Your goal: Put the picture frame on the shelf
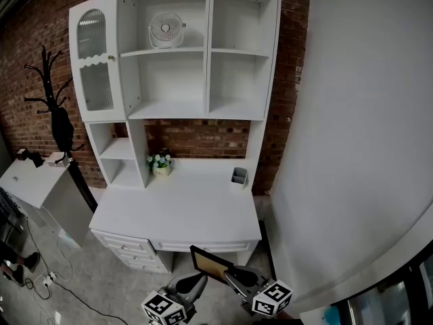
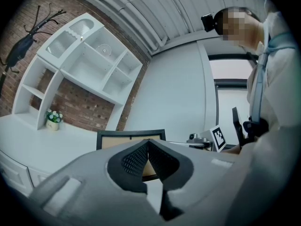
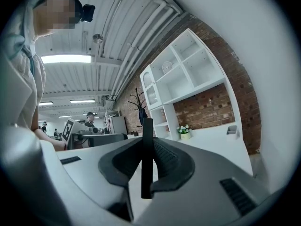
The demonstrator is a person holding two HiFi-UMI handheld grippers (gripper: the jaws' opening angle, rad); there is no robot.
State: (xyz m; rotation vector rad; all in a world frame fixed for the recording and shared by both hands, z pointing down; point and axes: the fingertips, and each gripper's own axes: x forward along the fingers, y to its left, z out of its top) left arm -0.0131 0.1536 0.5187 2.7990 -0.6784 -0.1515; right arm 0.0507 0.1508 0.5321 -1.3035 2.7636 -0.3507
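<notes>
The picture frame [image 1: 210, 263], black-rimmed with a tan face, hangs in front of the white desk [image 1: 176, 212] below its front edge. My right gripper [image 1: 235, 277] is shut on it. In the right gripper view the picture frame [image 3: 146, 157] shows edge-on as a thin black bar clamped between the pads of my right gripper [image 3: 147, 147]. My left gripper [image 1: 194, 284] is just left of the frame, shut and holding nothing. In the left gripper view the left gripper [image 2: 148, 144] has its jaws together, with the picture frame [image 2: 115, 138] right behind them. The white shelf unit [image 1: 203, 107] stands on the desk against the brick wall.
A small fan [image 1: 166, 29] sits in the upper left shelf bay. A flower pot [image 1: 160, 162] and a pen holder [image 1: 239, 176] stand at the desk's back. The left bay has a glass door [image 1: 93, 63]. A coat rack [image 1: 57, 120] and a low cabinet [image 1: 34, 181] stand left; a white wall [image 1: 358, 147] rises right.
</notes>
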